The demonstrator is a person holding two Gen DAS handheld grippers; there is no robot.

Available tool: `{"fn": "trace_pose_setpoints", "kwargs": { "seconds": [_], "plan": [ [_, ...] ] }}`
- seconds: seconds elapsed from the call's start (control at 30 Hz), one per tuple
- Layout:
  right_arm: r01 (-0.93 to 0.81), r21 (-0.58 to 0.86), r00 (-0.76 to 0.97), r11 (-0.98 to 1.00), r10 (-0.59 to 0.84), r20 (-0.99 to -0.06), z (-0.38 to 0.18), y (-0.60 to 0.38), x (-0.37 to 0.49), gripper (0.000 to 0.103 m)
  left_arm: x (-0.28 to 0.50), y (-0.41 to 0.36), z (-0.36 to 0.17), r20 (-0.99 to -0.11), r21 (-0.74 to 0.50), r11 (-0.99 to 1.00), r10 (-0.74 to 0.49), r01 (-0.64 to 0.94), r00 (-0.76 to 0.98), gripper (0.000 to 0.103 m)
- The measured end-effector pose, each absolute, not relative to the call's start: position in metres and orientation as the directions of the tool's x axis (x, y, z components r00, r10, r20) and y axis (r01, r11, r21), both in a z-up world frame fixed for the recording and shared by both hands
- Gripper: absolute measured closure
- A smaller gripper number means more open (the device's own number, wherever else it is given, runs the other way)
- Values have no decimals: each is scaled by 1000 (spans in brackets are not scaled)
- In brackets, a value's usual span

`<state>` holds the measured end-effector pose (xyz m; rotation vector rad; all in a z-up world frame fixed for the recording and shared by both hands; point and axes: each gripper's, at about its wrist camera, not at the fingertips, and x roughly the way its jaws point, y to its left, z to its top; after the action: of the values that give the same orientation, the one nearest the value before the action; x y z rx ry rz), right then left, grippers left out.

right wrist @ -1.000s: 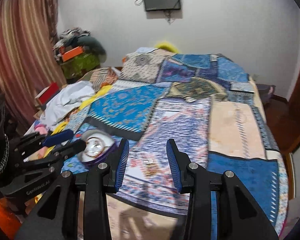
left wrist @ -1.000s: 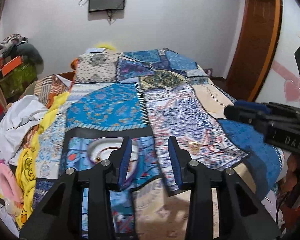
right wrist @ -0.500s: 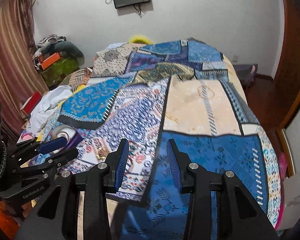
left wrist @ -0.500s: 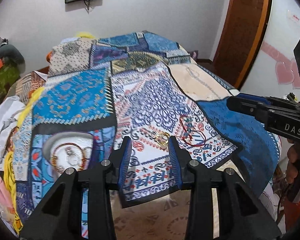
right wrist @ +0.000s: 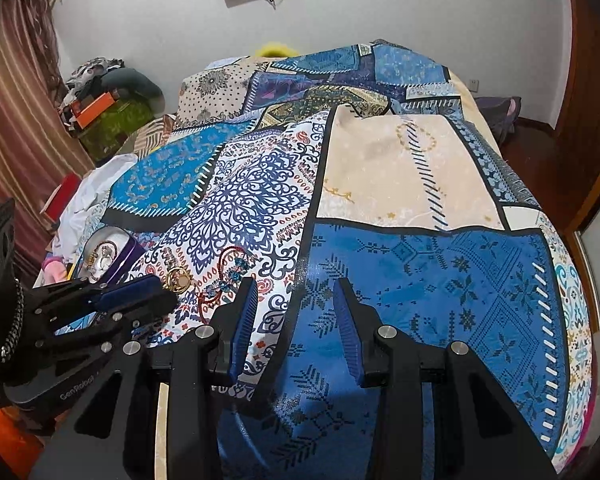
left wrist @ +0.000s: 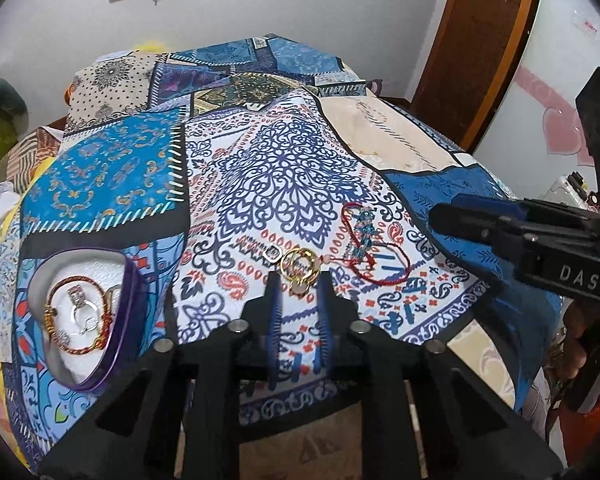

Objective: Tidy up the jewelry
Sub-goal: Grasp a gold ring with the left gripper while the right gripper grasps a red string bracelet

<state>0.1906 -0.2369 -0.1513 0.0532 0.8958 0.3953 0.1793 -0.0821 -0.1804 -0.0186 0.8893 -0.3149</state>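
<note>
The left gripper [left wrist: 298, 294] is closing, nothing pinched yet, its tips just short of a gold ring [left wrist: 300, 266] on the patchwork bedspread [left wrist: 260, 176]. The right gripper [right wrist: 294, 300] hangs parted and empty. A red cord bracelet [left wrist: 374, 248] lies just beyond; left, a purple tin [left wrist: 128, 300] holds more jewelry

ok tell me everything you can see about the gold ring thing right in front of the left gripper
The gold ring piece looks like shiny yellow metal: one open hoop with a smaller pale round part hanging at its near side. It lies flat on the white, blue and red patterned bedspread, between a small square silver piece and a red cord bracelet. The left gripper sits just over its near edge, jaws closing around the pale part; whether the pads touch it is unclear.
</note>
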Motion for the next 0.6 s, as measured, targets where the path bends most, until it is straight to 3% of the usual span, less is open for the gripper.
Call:
{"fn": "trace_pose_setpoints", "kwargs": {
  "seconds": [0.6],
  "plan": [
    [-376, 197, 527, 905, 384, -759, -153, -213, 186, 67, 164, -66, -161, -717, -166, 956, -284, 240, 636, 95]
  ]
}}
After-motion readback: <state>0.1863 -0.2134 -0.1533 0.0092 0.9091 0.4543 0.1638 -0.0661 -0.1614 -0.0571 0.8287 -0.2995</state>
